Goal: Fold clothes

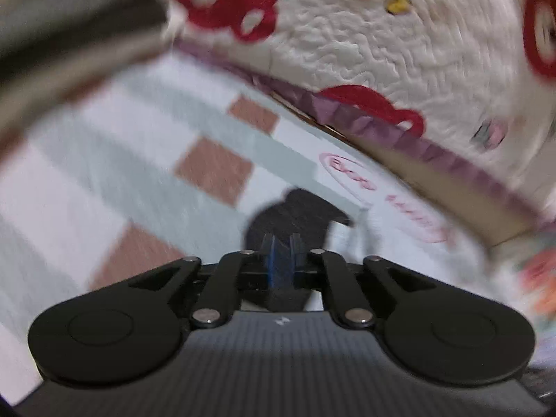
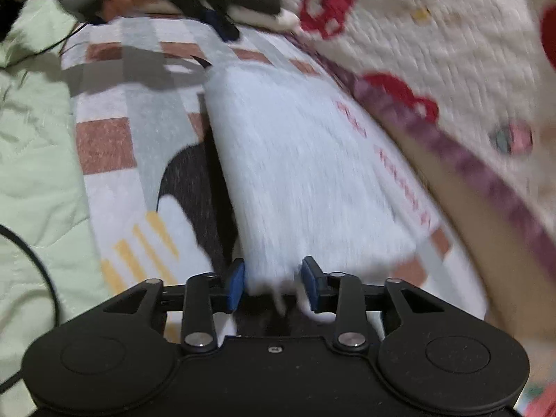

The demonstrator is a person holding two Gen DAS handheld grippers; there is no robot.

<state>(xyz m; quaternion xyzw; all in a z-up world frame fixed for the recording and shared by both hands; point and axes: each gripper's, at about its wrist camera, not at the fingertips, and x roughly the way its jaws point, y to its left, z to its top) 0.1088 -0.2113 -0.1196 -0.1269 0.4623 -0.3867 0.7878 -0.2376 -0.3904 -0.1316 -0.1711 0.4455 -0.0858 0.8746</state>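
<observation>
A white folded garment with pink lettering along one edge is seen lying on a checked bed cover of pale grey, white and terracotta squares. In the right wrist view the near end of the garment is found between the blue pads of the right hand-held gripper; the jaws stand apart, and no firm press of the pads on the cloth can be made out (the view is blurred). In the left wrist view the left hand-held gripper is recorded with its jaws drawn nearly together, only a narrow gap remaining; a dark shape lies just ahead of the fingertips, and whether anything is pinched cannot be told. The garment's lettered edge lies just beyond and to the right of that gripper. A white quilt with red motifs borders the bed cover on the far side.
</observation>
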